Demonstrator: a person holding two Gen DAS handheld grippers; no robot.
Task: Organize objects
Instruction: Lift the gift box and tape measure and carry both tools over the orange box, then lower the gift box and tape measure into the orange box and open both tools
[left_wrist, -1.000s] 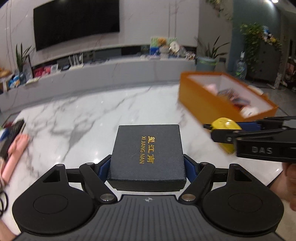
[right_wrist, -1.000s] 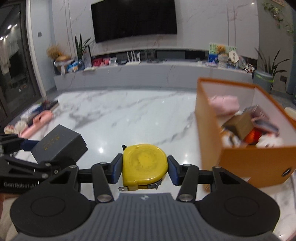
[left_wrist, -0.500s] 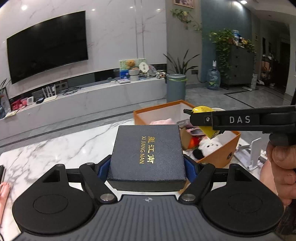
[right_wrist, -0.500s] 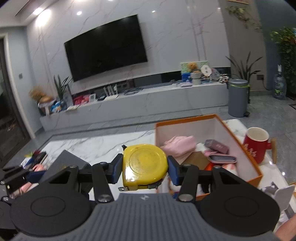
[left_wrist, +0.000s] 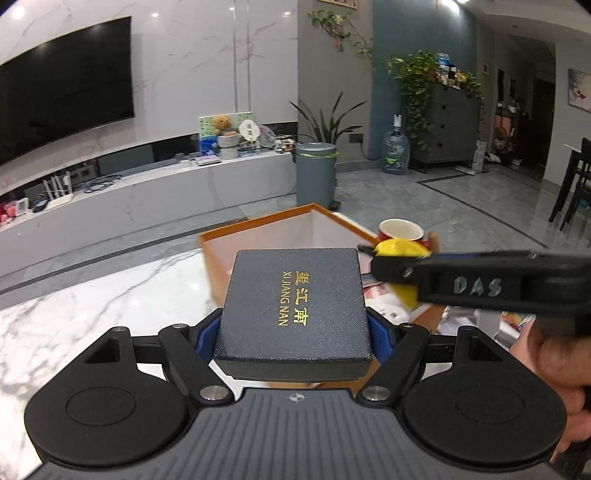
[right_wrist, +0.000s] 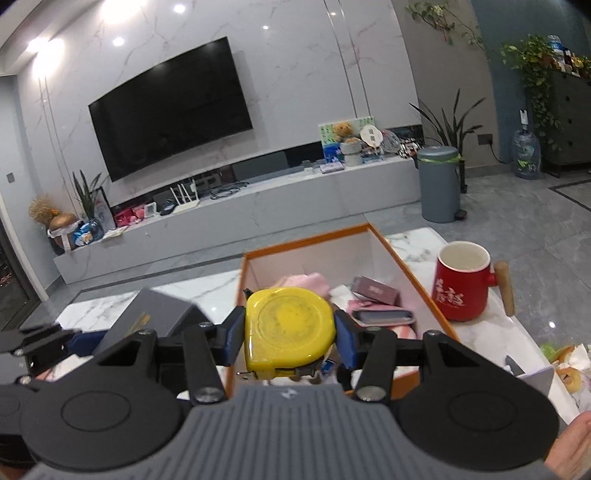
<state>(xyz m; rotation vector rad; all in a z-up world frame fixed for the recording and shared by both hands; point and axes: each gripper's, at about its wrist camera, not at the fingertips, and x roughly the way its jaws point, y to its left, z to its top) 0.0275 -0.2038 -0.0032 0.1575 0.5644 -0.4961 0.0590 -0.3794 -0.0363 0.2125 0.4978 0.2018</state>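
Note:
A dark blue gift box (left_wrist: 293, 308) with gold lettering sits flat between the blue pads of my left gripper (left_wrist: 293, 332), which is shut on it. My right gripper (right_wrist: 290, 338) is shut on a yellow tape measure (right_wrist: 288, 330). Both are held in the air at the near side of an orange storage box (right_wrist: 410, 273), the tape measure over its near part. The orange box (left_wrist: 258, 229) holds a pink cloth, small wallets and other items. In the left wrist view the right gripper (left_wrist: 400, 271) crosses from the right with the tape measure (left_wrist: 397, 249). The gift box (right_wrist: 155, 319) shows at the left of the right wrist view.
A red mug (right_wrist: 461, 282) with a wooden handle stands on the marble table (left_wrist: 92, 306) just right of the orange box. Papers and wrapped snacks (right_wrist: 565, 358) lie at the table's right edge. A hand (left_wrist: 557, 373) holds the right gripper.
Both grippers have carried their loads to the right and upward, from over the open table to the orange box. The views have swung right, bringing the red mug into sight. Grips are unchanged.

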